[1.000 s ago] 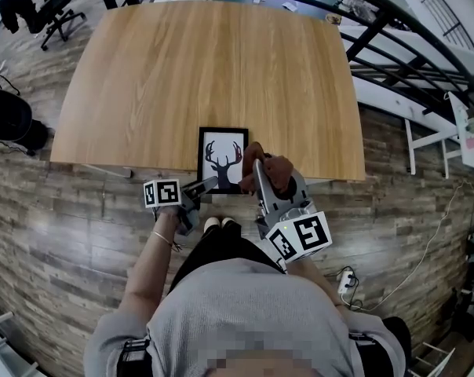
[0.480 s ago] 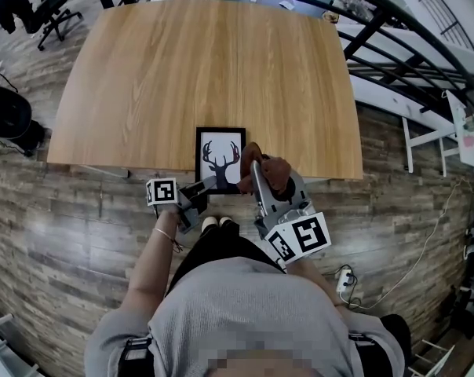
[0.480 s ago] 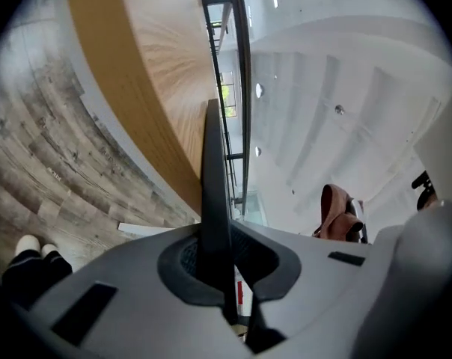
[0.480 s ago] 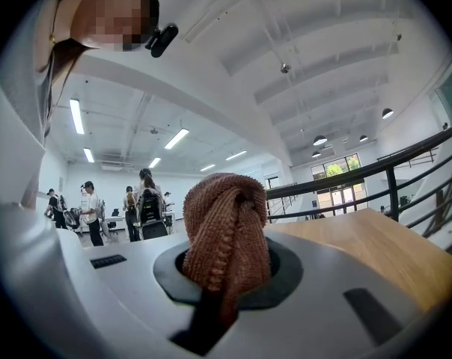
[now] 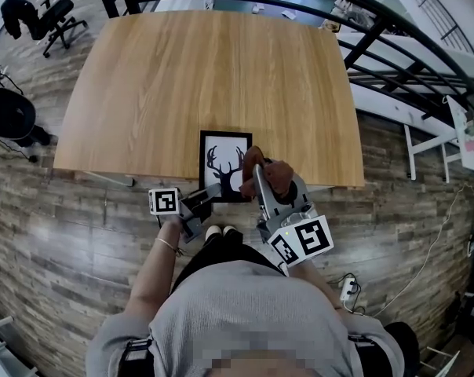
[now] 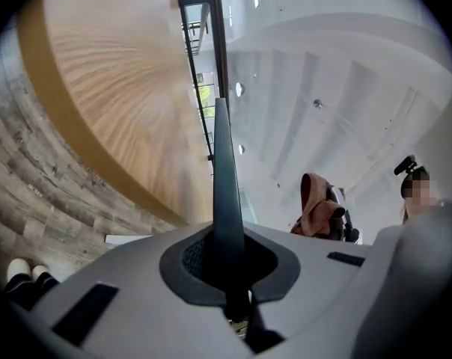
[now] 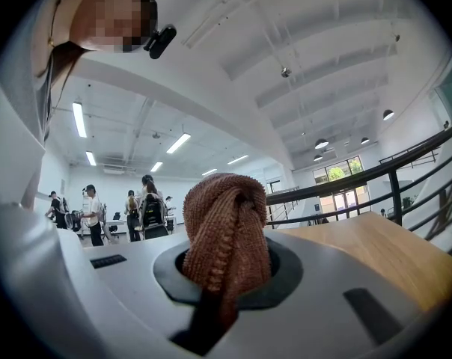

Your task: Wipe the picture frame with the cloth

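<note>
**At the table's near edge: two grippers, both clamped**

At the near edge of the wooden table lies the one picture frame, black-rimmed, with a deer's head on white. The left forearm reaches in from the lower left, a bracelet at the wrist. The left gripper points roughly level at the frame's near left corner. It is rolled onto its side, so in the left gripper view the tabletop stands upright at the left. Its jaws have just closed and pinch the frame, which shows there edge-on as a thin dark blade running away from them.

The right gripper points forward beside the frame's near right corner. Its jaws are pressed on the one cloth, a rust-brown knitted bunch bulging out of them. The cloth sits against the frame's right edge; whether it touches cannot be told.

Count: one frame, one cloth, two grippers, and two marker cubes, one on each gripper.
</note>
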Action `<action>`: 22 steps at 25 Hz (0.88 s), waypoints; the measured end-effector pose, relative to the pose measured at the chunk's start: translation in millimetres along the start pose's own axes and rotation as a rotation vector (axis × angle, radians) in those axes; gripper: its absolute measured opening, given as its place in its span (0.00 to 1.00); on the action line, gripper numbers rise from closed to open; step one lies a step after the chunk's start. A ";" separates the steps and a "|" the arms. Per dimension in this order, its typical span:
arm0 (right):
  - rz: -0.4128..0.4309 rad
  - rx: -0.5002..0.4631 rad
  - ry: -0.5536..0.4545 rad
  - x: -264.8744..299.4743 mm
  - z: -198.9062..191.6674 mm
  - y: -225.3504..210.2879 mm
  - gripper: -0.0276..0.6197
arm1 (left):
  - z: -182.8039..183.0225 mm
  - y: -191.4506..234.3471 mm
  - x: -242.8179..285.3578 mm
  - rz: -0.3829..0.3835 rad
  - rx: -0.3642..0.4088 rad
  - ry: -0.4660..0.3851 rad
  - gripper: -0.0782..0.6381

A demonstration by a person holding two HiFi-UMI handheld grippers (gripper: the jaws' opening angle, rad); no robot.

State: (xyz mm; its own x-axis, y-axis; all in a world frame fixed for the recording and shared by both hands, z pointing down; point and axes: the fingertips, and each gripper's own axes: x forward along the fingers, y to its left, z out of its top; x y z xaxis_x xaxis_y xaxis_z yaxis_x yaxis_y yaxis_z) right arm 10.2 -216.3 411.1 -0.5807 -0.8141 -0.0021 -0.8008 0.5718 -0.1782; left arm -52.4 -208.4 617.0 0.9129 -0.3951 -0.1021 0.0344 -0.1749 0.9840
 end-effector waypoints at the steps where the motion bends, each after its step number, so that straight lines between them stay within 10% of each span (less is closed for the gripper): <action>1: 0.008 0.004 -0.007 -1.2 4.0 2.5 0.11 | 0.3 -6.8 0.5 -0.008 0.012 -0.003 0.13; 22: 0.197 -0.127 -0.135 -24.3 116.0 53.1 0.11 | 46.9 -258.6 67.7 -0.385 0.695 0.000 0.13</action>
State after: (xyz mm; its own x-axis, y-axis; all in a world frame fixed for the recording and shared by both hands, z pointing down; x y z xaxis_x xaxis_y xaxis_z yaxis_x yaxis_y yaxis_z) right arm -1.2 -177.9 287.5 -0.7095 -0.6870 -0.1572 -0.6910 0.7220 -0.0365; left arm -18.5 -232.2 348.8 0.8886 -0.1922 -0.4165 0.0859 -0.8222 0.5627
